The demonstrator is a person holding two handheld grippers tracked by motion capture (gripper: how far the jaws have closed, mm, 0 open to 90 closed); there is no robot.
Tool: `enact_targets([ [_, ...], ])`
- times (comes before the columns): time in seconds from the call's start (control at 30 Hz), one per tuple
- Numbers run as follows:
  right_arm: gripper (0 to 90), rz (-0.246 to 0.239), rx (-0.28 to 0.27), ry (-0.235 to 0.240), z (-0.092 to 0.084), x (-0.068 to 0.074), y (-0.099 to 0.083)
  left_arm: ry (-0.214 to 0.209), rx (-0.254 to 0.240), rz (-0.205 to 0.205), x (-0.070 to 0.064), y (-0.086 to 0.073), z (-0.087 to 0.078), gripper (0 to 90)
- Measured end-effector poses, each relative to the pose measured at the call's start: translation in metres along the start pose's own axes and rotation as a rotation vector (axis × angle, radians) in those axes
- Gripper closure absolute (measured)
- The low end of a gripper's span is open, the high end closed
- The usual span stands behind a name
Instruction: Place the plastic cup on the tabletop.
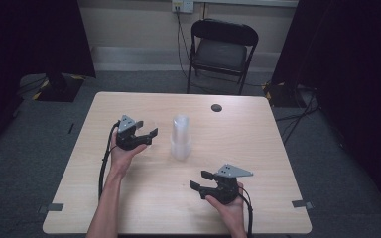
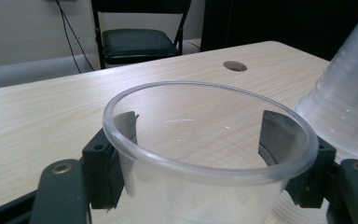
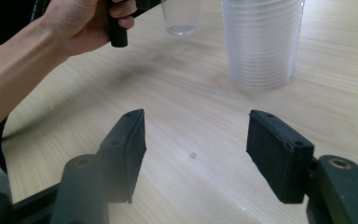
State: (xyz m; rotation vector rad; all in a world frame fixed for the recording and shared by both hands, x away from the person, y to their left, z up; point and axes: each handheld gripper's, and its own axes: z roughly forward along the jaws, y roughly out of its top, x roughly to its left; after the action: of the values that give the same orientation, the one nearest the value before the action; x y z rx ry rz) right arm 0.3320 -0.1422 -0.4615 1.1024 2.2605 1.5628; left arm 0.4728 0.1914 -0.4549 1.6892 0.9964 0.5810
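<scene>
- Nearest the person, the right gripper [image 1: 202, 180] sits at about 5 o'clock on the table [image 1: 144, 208]. Its jaws are spread wide with nothing between them, just bare wood showing in the right gripper view. It points toward roughly 10 o'clock.
- From that gripper, the stack of clear cups [image 1: 180, 138] is up at around 11 o'clock, near but well clear of the pads. The stack stands upside down, long axis straight up, wide rims on the table.
- The left gripper [image 1: 146, 127] is over at 9 o'clock of the stack, just beside it, so I'd say the left hand is the closer one to the action.
- It has a single clear cup [image 2: 205, 154] upright between its jaws, mouth up. Pads [image 2: 272, 135] sit at either side of the wall, about half open. Whether they're actually pressing or just flanking it, I honestly can't tell.
- My guess: the single cup is being set down at 9 o'clock of the stack, so the clearance between the two matters.
- Far end: a round hole [image 1: 216, 107] at 12 o'clock, a black chair [image 1: 222, 49] beyond.
</scene>
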Motion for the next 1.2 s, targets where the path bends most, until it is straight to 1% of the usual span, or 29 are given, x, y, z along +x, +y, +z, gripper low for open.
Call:
enact_targets([
  [0.13,37.2,-0.001,-0.004,0.000,-0.001,0.000,0.000,0.003,0.021,-0.006,0.002,-0.003,0.003,27.8],
  [0.27,37.4,0.009,-0.004,-0.002,-0.002,-0.001,0.000,0.010,0.037,-0.007,0.003,-0.004,0.004,27.8],
  [0.3,37.4,0.010,-0.005,-0.003,-0.002,-0.001,-0.001,0.016,0.033,-0.002,0.003,-0.004,0.003,27.7],
  [0.37,37.4,0.011,-0.009,0.001,-0.002,-0.002,-0.001,0.013,0.033,0.002,0.004,-0.004,0.003,27.5],
  [0.43,37.4,0.011,-0.007,0.000,-0.001,-0.002,-0.001,0.017,0.035,0.000,0.005,-0.005,0.004,27.4],
  [0.5,37.4,0.012,-0.007,0.003,0.000,-0.001,-0.001,0.008,0.043,-0.010,0.006,-0.007,0.006,27.4],
  [0.53,37.4,0.012,-0.007,0.003,0.000,-0.001,-0.002,0.011,0.055,-0.010,0.007,-0.009,0.007,27.4],
  [0.57,37.4,0.011,-0.004,0.003,0.000,-0.001,-0.002,0.012,0.065,-0.018,0.007,-0.010,0.008,27.4],
  [0.6,37.4,0.010,-0.005,0.000,0.000,-0.001,-0.002,0.003,0.064,-0.025,0.007,-0.010,0.009,27.4],
  [0.67,37.4,0.011,-0.004,0.001,0.000,-0.002,-0.002,0.007,0.073,-0.018,0.006,-0.011,0.010,27.3],
  [0.7,37.4,0.012,-0.006,-0.002,0.000,-0.002,-0.002,-0.001,0.070,-0.025,0.005,-0.012,0.011,27.2],
  [0.77,37.3,0.021,-0.016,-0.002,-0.001,-0.003,-0.002,0.008,0.093,-0.012,0.003,-0.013,0.013,26.4],
  [0.83,37.4,0.022,-0.015,-0.008,-0.001,-0.004,-0.002,0.002,0.098,-0.006,0.001,-0.013,0.014,26.3],
  [0.9,37.5,0.028,-0.018,-0.002,-0.002,-0.004,-0.002,-0.005,0.100,-0.004,-0.001,-0.013,0.015,25.8],
  [0.97,37.5,0.027,-0.015,-0.003,-0.002,-0.004,-0.003,0.007,0.118,0.002,-0.003,-0.013,0.015,24.9],
  [1.07,37.4,0.024,-0.031,0.007,-0.002,-0.004,-0.004,0.020,0.122,0.031,-0.009,-0.011,0.015,22.7],
  [1.1,37.5,0.022,-0.031,0.004,-0.003,-0.003,-0.004,0.017,0.124,0.027,-0.008,-0.011,0.015,22.2],
  [1.13,37.4,0.022,-0.031,0.004,-0.003,-0.003,-0.004,0.007,0.116,0.014,-0.008,-0.012,0.015,22.0],
  [1.2,37.4,0.023,-0.034,0.004,-0.003,-0.003,-0.004,0.015,0.131,0.020,-0.007,-0.012,0.016,20.2],
])
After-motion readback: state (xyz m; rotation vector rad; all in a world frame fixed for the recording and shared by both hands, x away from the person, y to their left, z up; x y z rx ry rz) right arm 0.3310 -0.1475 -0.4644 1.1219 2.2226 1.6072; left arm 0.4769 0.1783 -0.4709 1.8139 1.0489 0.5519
